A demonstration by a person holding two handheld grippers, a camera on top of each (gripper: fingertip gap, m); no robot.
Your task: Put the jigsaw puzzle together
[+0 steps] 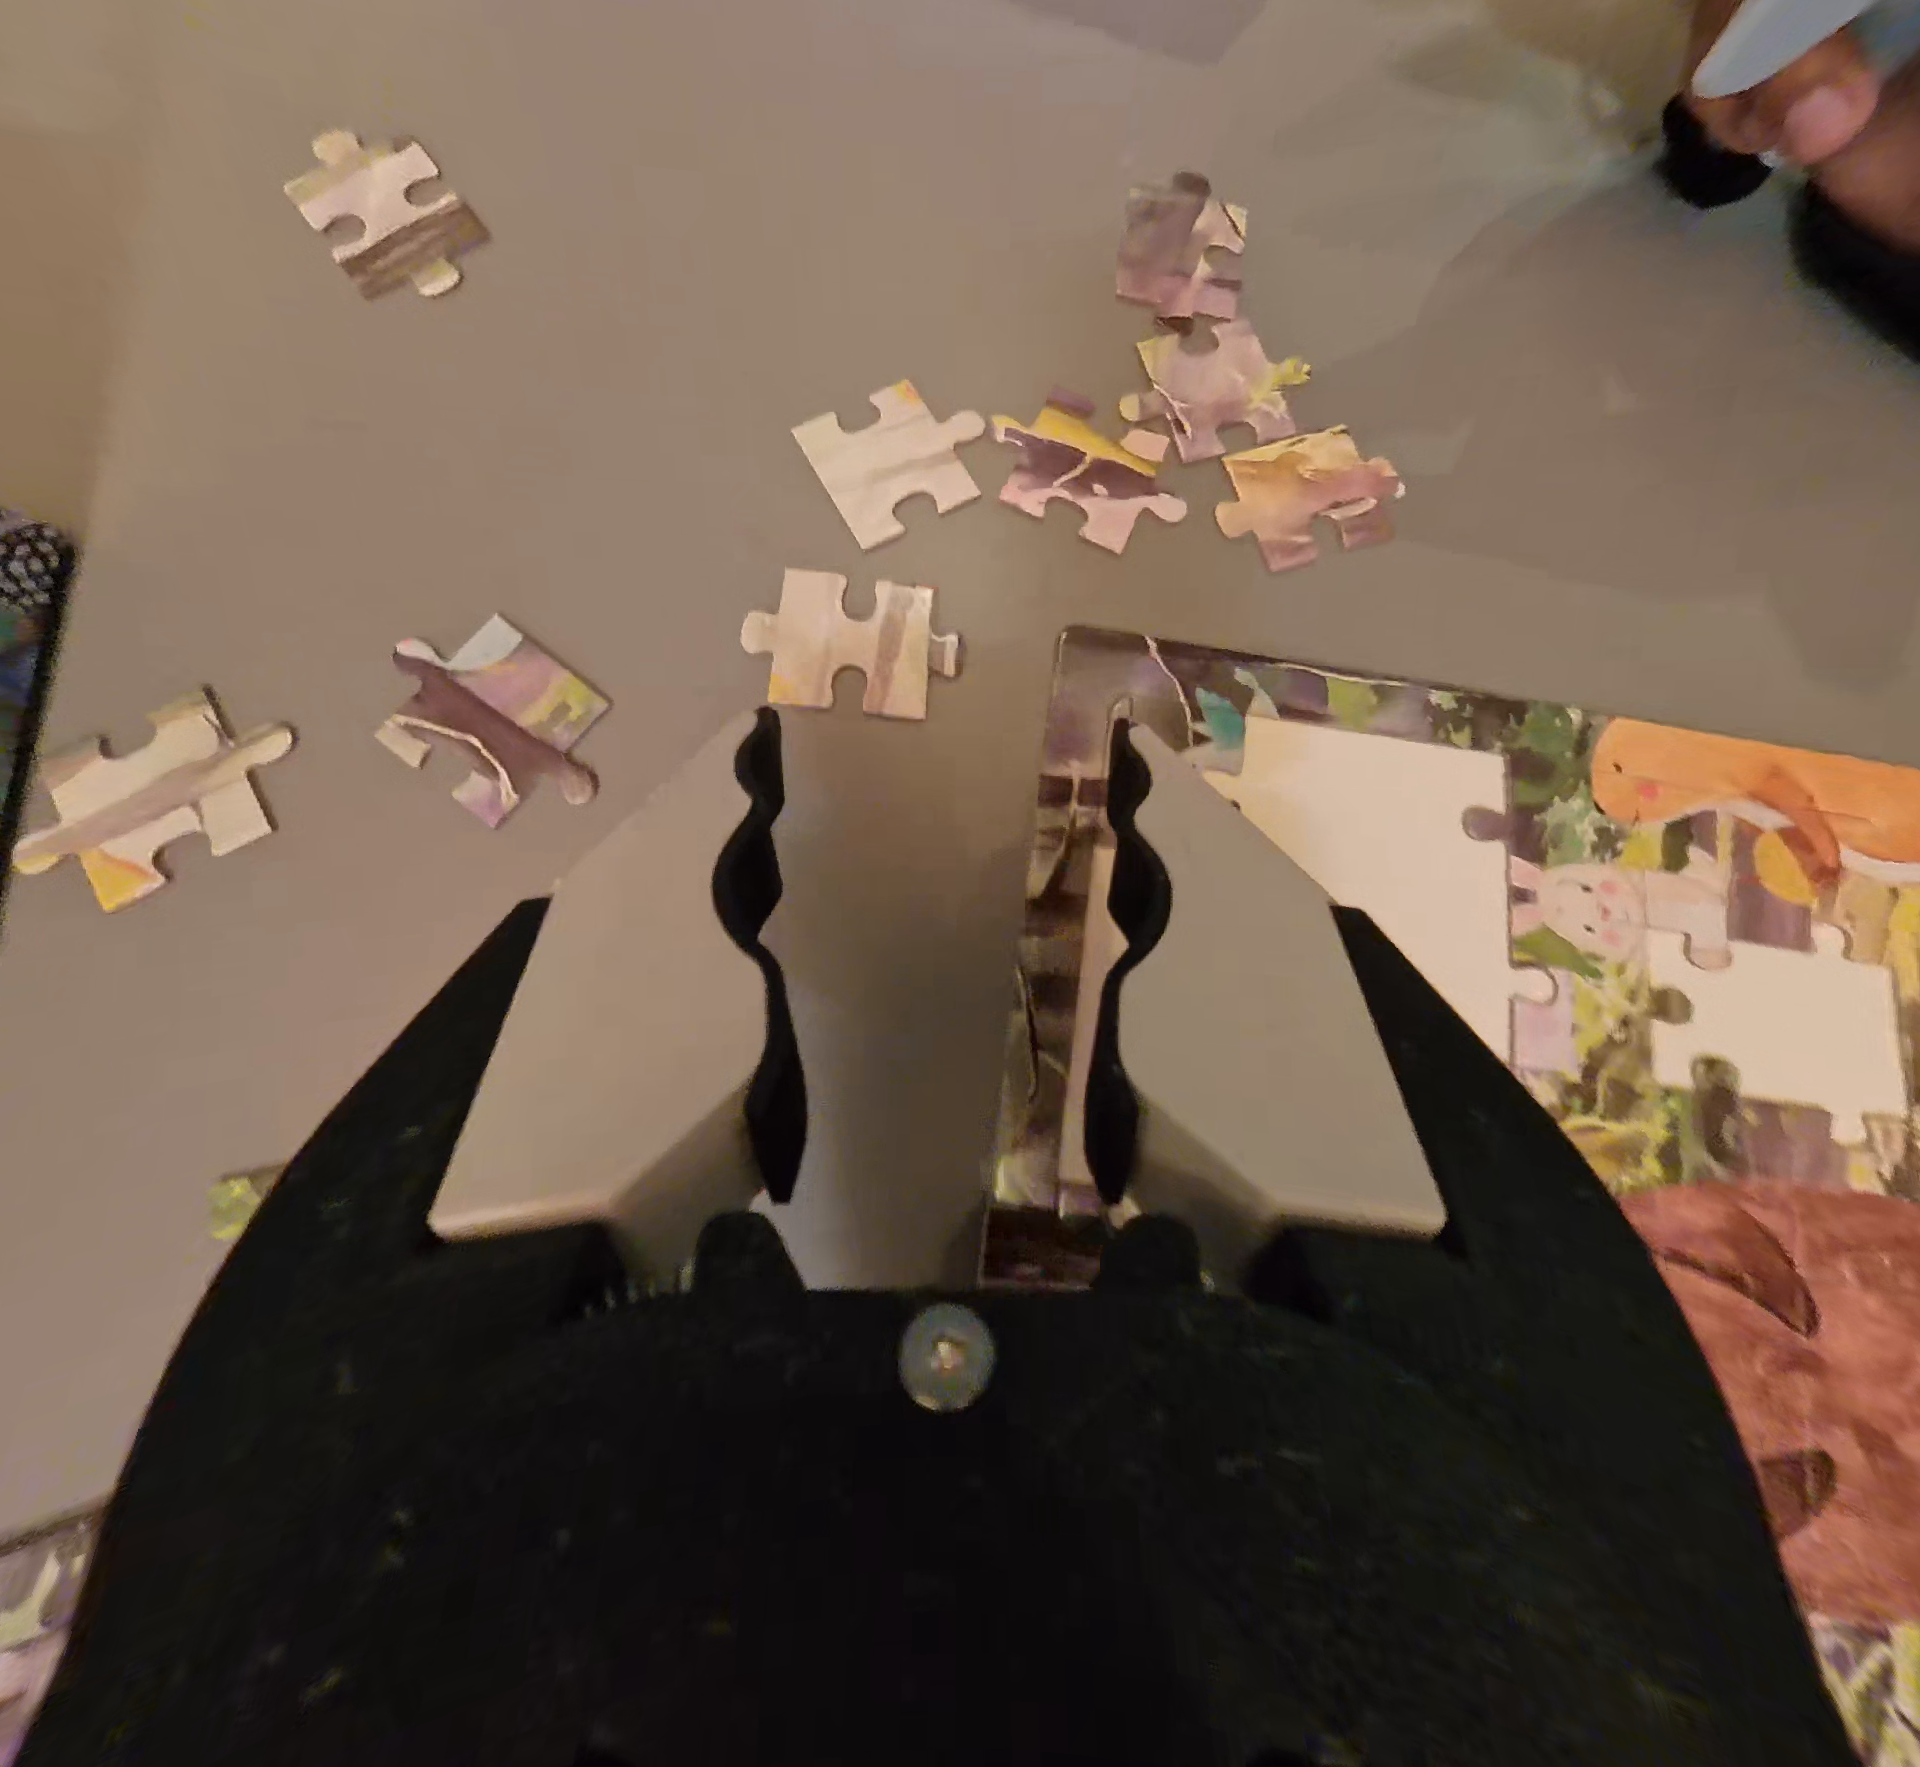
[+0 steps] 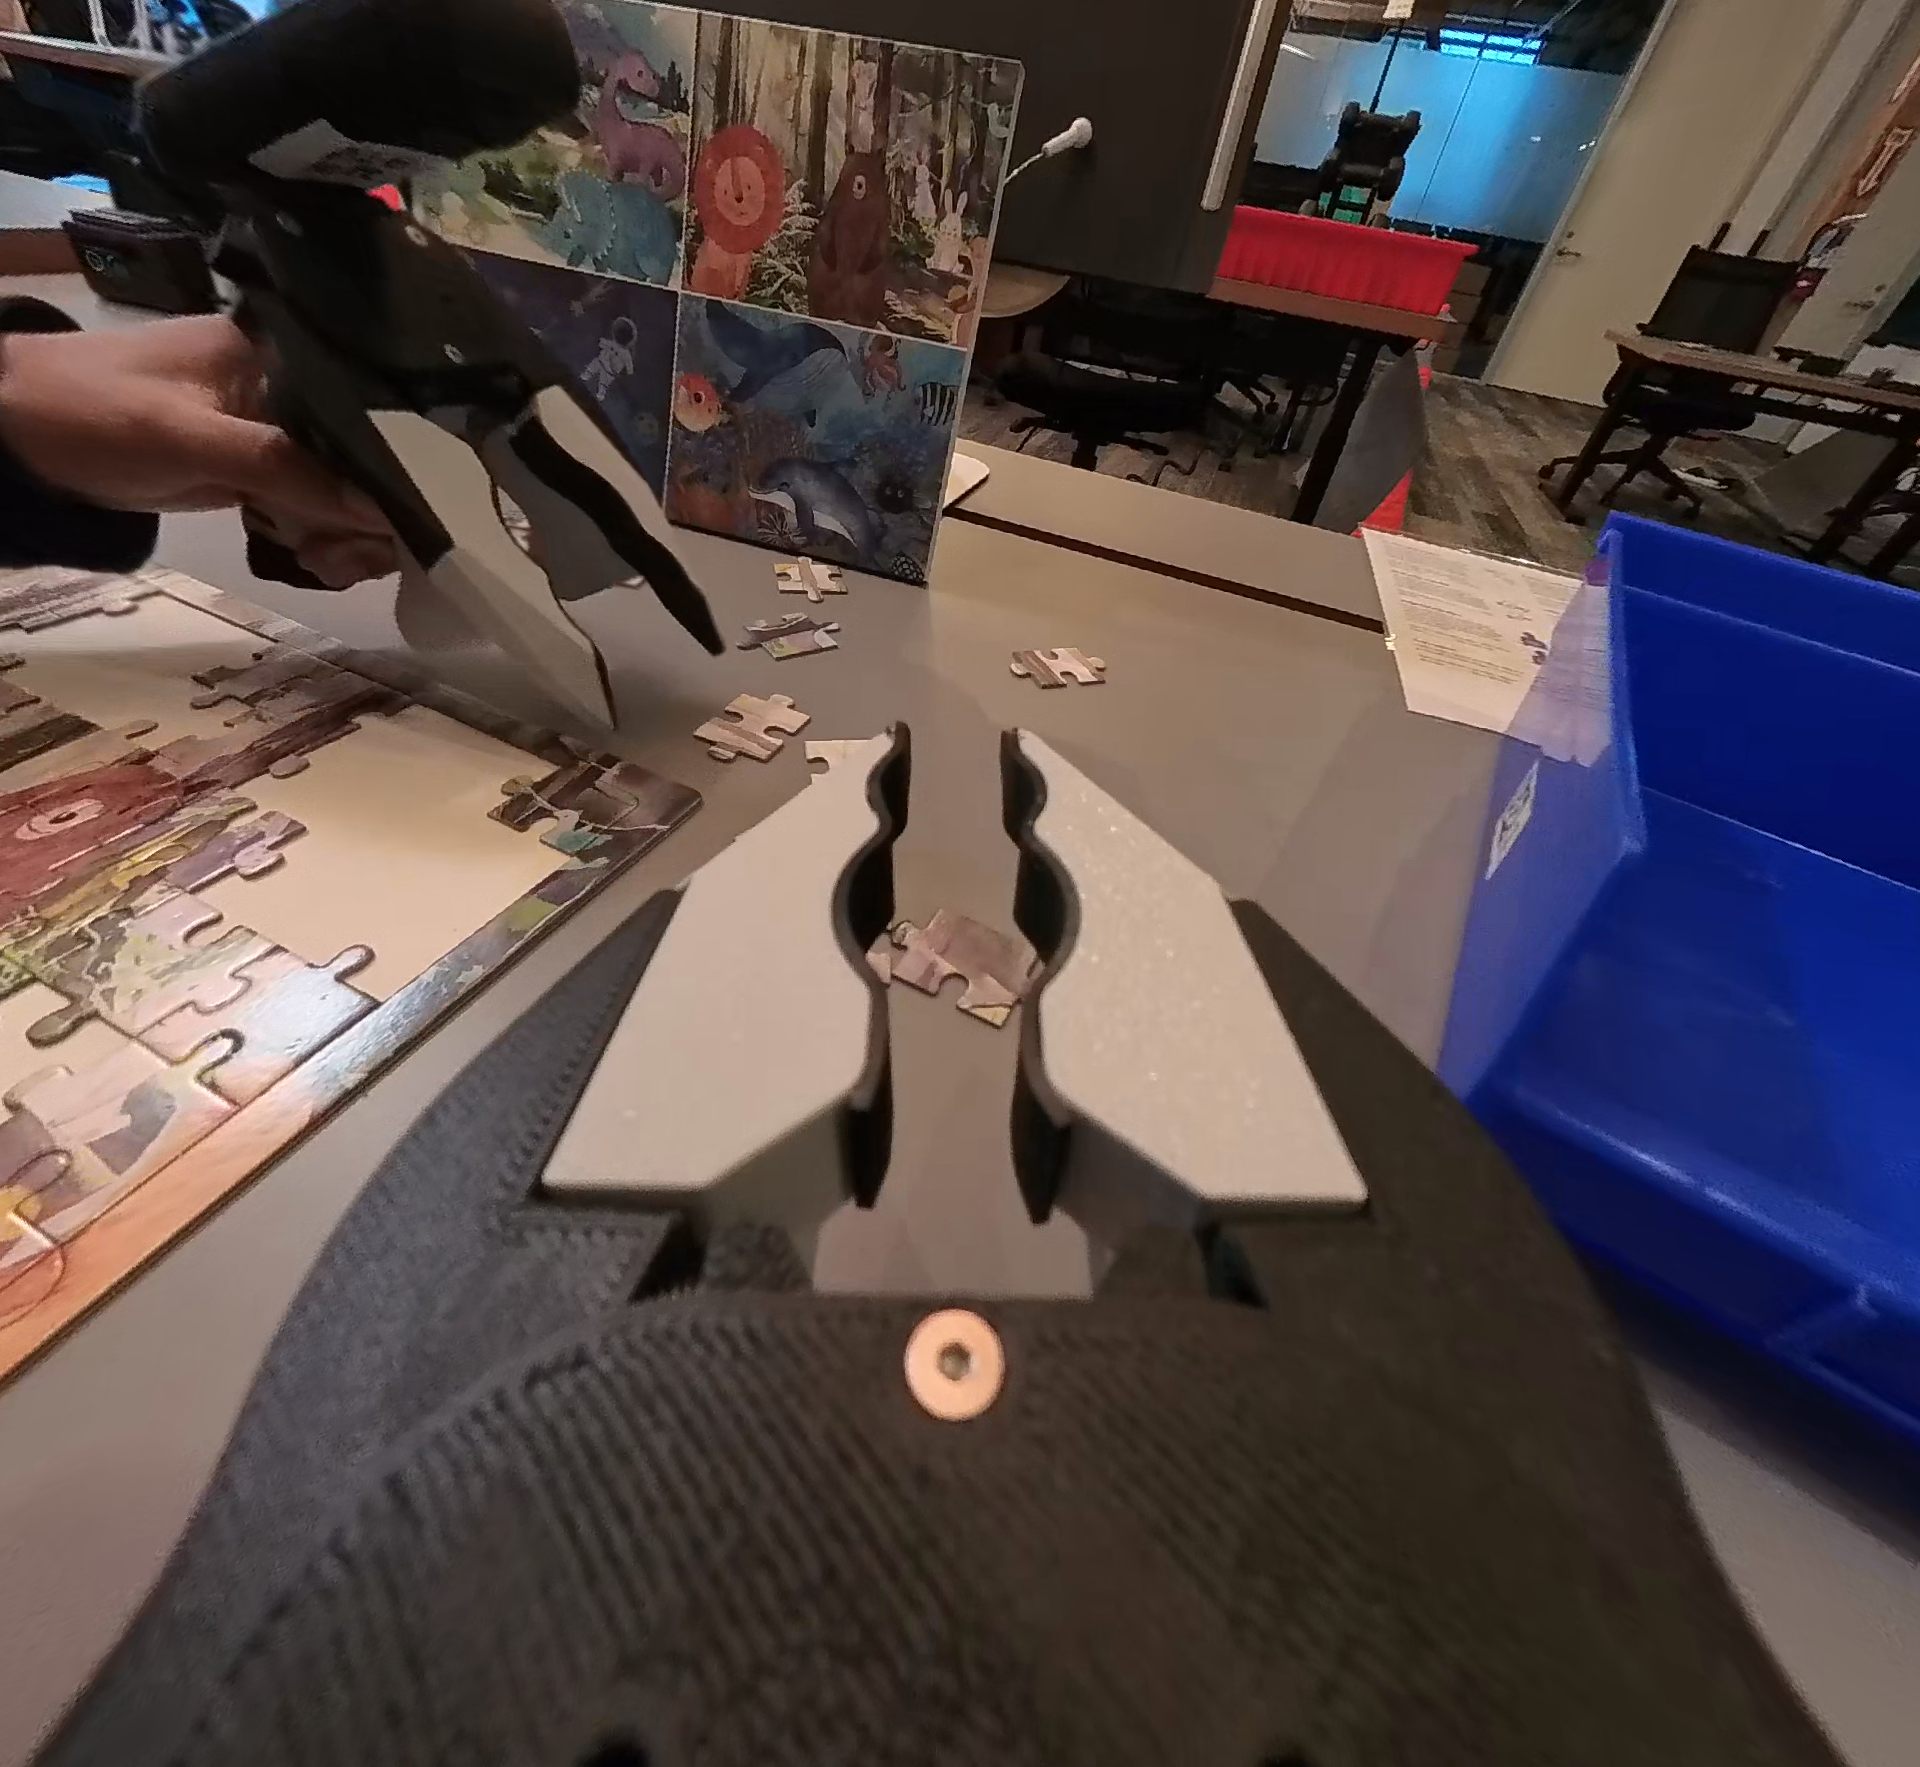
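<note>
The puzzle board (image 1: 1455, 751) lies flat on the grey counter (image 1: 623, 159), partly filled: joined pieces cover its border and much of the picture, while several pale cavities in the tray remain bare. The left hand-held gripper (image 1: 940, 730) hangs over the board's corner, jaws spread wide and holding nothing; one finger is over the board's border strip, the other over bare counter. In the right wrist view its tips stand at or just above the board's far edge; contact cannot be confirmed. Loose pieces lie scattered on the counter beyond that corner: one pale piece (image 1: 852, 642) just ahead of the left fingertips, a cluster of five pieces (image 1: 1143, 429) farther out, two pieces (image 1: 312, 761) off to the left, and one lone piece (image 1: 387, 213) well apart toward the far side. The right hand-held gripper (image 2: 951, 741) is held above the counter beside the board, jaws partly open and empty, with a single loose piece (image 2: 961, 964) lying on the counter between its fingers. A blue plastic bin (image 2: 1714, 886) stands at the right side of the counter; the visible part of its interior holds nothing. A puzzle box (image 2: 790, 283) stands upright beyond the pieces. A printed sheet (image 2: 1465, 616) lies beside the bin.
</note>
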